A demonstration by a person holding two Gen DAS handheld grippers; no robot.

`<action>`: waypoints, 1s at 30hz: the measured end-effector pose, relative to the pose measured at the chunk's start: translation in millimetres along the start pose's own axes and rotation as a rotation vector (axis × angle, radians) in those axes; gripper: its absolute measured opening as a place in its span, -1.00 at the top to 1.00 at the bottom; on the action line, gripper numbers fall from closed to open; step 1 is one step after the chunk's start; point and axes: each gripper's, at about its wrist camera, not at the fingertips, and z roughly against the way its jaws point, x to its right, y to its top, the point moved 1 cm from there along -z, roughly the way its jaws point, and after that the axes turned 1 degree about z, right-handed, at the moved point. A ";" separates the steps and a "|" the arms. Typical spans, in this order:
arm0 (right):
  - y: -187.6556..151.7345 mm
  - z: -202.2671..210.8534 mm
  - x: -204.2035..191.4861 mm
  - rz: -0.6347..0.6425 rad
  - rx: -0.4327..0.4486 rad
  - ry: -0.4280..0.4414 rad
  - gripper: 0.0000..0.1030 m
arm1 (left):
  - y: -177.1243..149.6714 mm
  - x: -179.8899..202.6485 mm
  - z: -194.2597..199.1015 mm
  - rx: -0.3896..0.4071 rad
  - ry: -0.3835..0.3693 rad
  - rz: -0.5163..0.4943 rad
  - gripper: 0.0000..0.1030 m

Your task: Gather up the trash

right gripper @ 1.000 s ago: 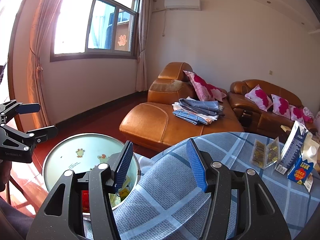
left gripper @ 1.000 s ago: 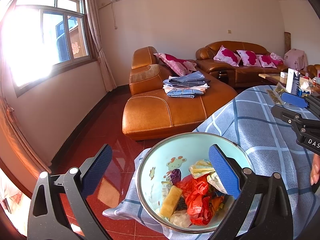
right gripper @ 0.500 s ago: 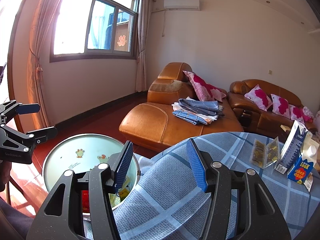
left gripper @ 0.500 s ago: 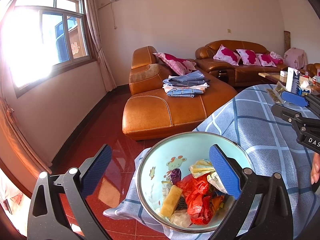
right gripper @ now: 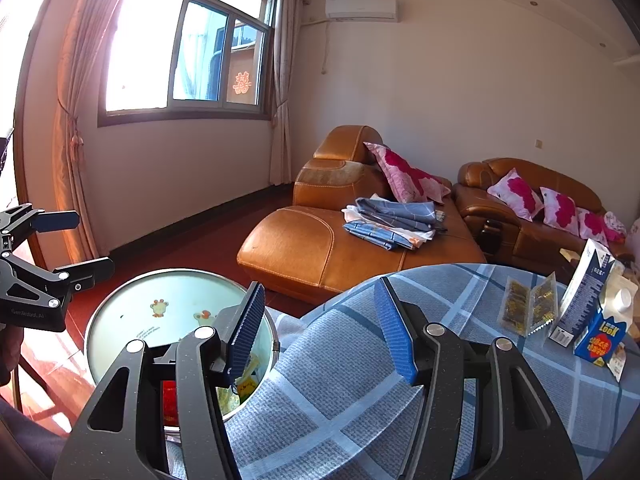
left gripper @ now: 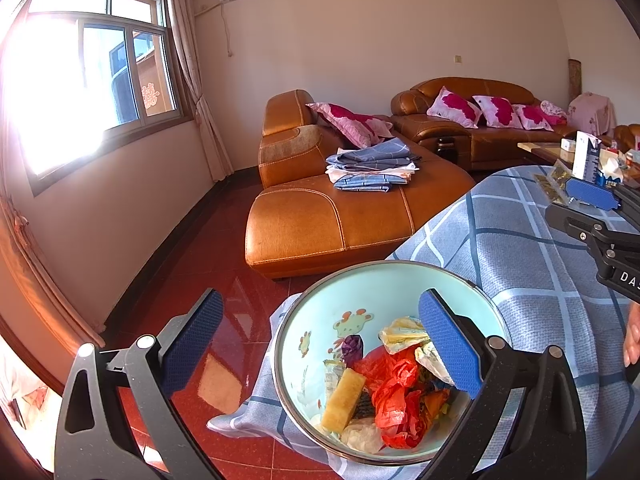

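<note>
At the bench's left edge a trash-filled enamel basin [left gripper: 320, 320] is sitting on the plaid tablecloth [right gripper: 340, 392] | left gripper [left gripper: 320, 344] is hovering spread wide, grasping nothing | right gripper [right gripper: 320, 332] is gaping empty | milk cartons [right gripper: 588, 300] are standing at the far right edge

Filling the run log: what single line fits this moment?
left tongs: open, empty, over pale blue enamel basin of wrappers | right tongs: open, empty, over blue checked tablecloth | cartons left

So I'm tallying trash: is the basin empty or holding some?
Holding some. The basin has an orange bag, wrappers and a yellow block piled at its bottom.
</note>
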 end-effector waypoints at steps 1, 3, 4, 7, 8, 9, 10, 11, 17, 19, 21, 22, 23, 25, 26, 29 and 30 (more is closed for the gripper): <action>0.0 -0.1 0.0 0.000 0.000 0.000 -0.11 | -1.1 0.2 -1.1 -0.003 0.000 0.000 -0.88; -0.1 0.1 0.1 0.000 0.000 -0.001 -0.11 | -2.4 -0.4 -2.1 -0.010 0.003 -0.002 -0.88; -0.1 0.1 0.4 0.000 0.000 -0.001 -0.11 | -2.3 -0.2 -2.6 -0.012 0.002 -0.001 -0.88; -0.3 0.4 0.3 -0.001 0.001 0.000 -0.11 | -2.6 -1.0 -3.1 -0.014 0.001 0.003 -0.88; -0.2 0.3 0.4 -0.001 0.002 -0.001 -0.11 | -2.2 -1.1 -3.2 -0.015 0.002 0.002 -0.88; 0.1 0.0 0.6 -0.001 0.001 -0.002 -0.11 | -2.5 -1.9 -3.0 -0.014 0.002 0.003 -0.88; 0.8 -0.5 1.0 -0.002 0.001 -0.003 -0.11 | -2.1 -1.5 -3.2 -0.015 0.003 0.004 -0.88; 0.7 -0.4 1.0 -0.001 0.001 -0.002 -0.11 | -1.3 -1.6 -3.1 -0.015 0.001 0.005 -0.88; 0.3 0.3 1.9 0.000 0.002 -0.005 -0.17 | 0.1 2.0 -1.9 -0.009 -0.002 -0.004 -0.88; 0.6 0.5 3.3 0.001 0.001 -0.008 -0.17 | 0.4 3.6 -0.7 -0.007 -0.007 -0.008 -0.88; 0.4 1.4 4.8 0.000 0.001 -0.011 -0.17 | 1.0 5.5 -0.1 -0.007 -0.010 -0.014 -0.88; 0.4 1.3 4.9 0.000 0.000 -0.011 -0.17 | 1.8 6.6 -0.1 -0.008 -0.011 -0.018 -0.88; 0.4 1.4 5.2 0.000 0.000 -0.012 -0.17 | 2.3 7.7 -0.1 -0.009 -0.013 -0.022 -0.88; 0.4 2.0 4.9 -0.001 -0.001 -0.015 -0.17 | 2.8 9.2 -0.1 -0.011 -0.021 -0.027 -0.88; 0.3 2.0 4.8 -0.001 -0.001 -0.015 -0.17 | 3.2 10.0 -0.7 -0.016 -0.031 -0.025 -0.88; -0.1 3.3 4.8 0.000 -0.001 -0.016 -0.17 | 2.9 11.5 -1.9 -0.025 -0.042 -0.026 -0.88; -0.1 3.4 5.0 0.000 -0.002 -0.016 -0.17 | 2.8 12.5 -2.4 -0.026 -0.042 -0.030 -0.88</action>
